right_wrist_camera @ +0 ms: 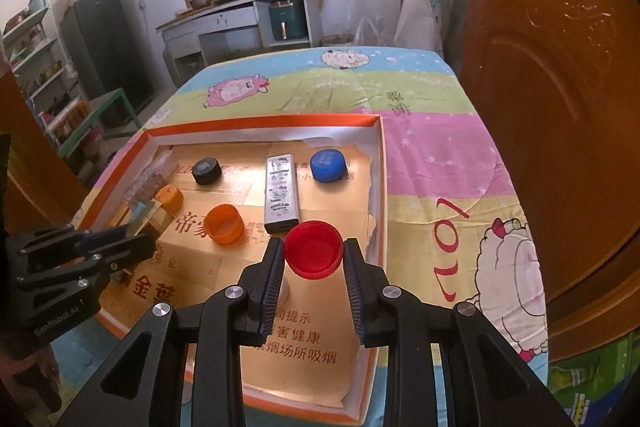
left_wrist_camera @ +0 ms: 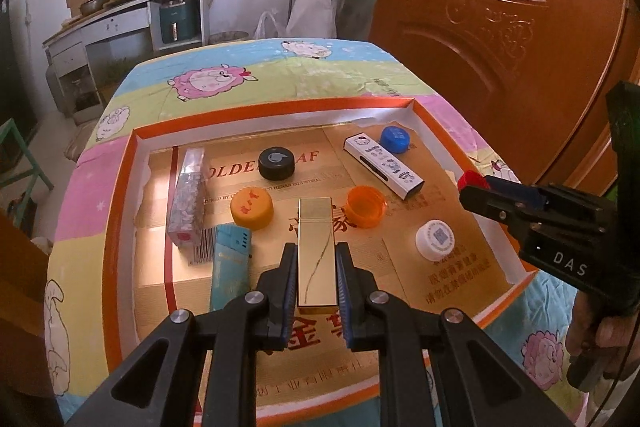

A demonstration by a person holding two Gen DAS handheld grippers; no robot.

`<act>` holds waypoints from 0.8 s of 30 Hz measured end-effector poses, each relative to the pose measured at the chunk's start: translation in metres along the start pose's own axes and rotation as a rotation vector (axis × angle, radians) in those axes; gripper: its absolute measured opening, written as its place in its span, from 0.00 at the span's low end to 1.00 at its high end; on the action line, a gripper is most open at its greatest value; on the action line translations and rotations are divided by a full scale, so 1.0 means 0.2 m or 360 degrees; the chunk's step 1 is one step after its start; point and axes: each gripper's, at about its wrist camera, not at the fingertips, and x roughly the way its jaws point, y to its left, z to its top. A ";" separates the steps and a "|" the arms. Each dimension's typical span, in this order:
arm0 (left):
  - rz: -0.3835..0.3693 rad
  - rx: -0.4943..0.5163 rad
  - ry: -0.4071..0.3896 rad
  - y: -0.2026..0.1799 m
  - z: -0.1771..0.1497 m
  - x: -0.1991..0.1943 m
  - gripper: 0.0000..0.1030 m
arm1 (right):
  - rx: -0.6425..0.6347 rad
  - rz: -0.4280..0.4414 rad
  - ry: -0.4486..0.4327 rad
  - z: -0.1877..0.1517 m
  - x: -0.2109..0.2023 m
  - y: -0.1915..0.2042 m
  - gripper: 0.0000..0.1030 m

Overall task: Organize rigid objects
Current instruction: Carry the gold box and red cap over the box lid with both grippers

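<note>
Both items carried above tray [left_wrist_camera: 120,211], presumably for sorting boxes from caps. Left gripper [left_wrist_camera: 317,267] clamped narrow on gold box [left_wrist_camera: 316,251], lengthwise, over tray centre. Right gripper [right_wrist_camera: 314,259] closed on red cap [right_wrist_camera: 314,254], open side up, near right wall. White cap [left_wrist_camera: 435,239] directly beneath.

Both wrist views are bright, evenly lit indoor daylight, with a dark vignette curving around the corners and strong fisheye bending that bows the door [left_wrist_camera: 500,27] at 2 o'clock and the far wall at 12 o'clock. A warm glare washes over the gold cardboard lining of the orange tray [left_wrist_camera: 120,227], and the gold box [left_wrist_camera: 316,251] reflects light like a mirror. Shadows are soft and short; near parts look sharp, while the distant kitchen counter [right_wrist_camera: 224,15] at 11 o'clock is slightly hazy.
</note>
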 end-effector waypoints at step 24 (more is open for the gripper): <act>0.0024 0.0042 0.0066 -0.01 0.00 0.11 0.18 | -0.0002 0.0006 0.0050 0.02 0.14 -0.02 0.30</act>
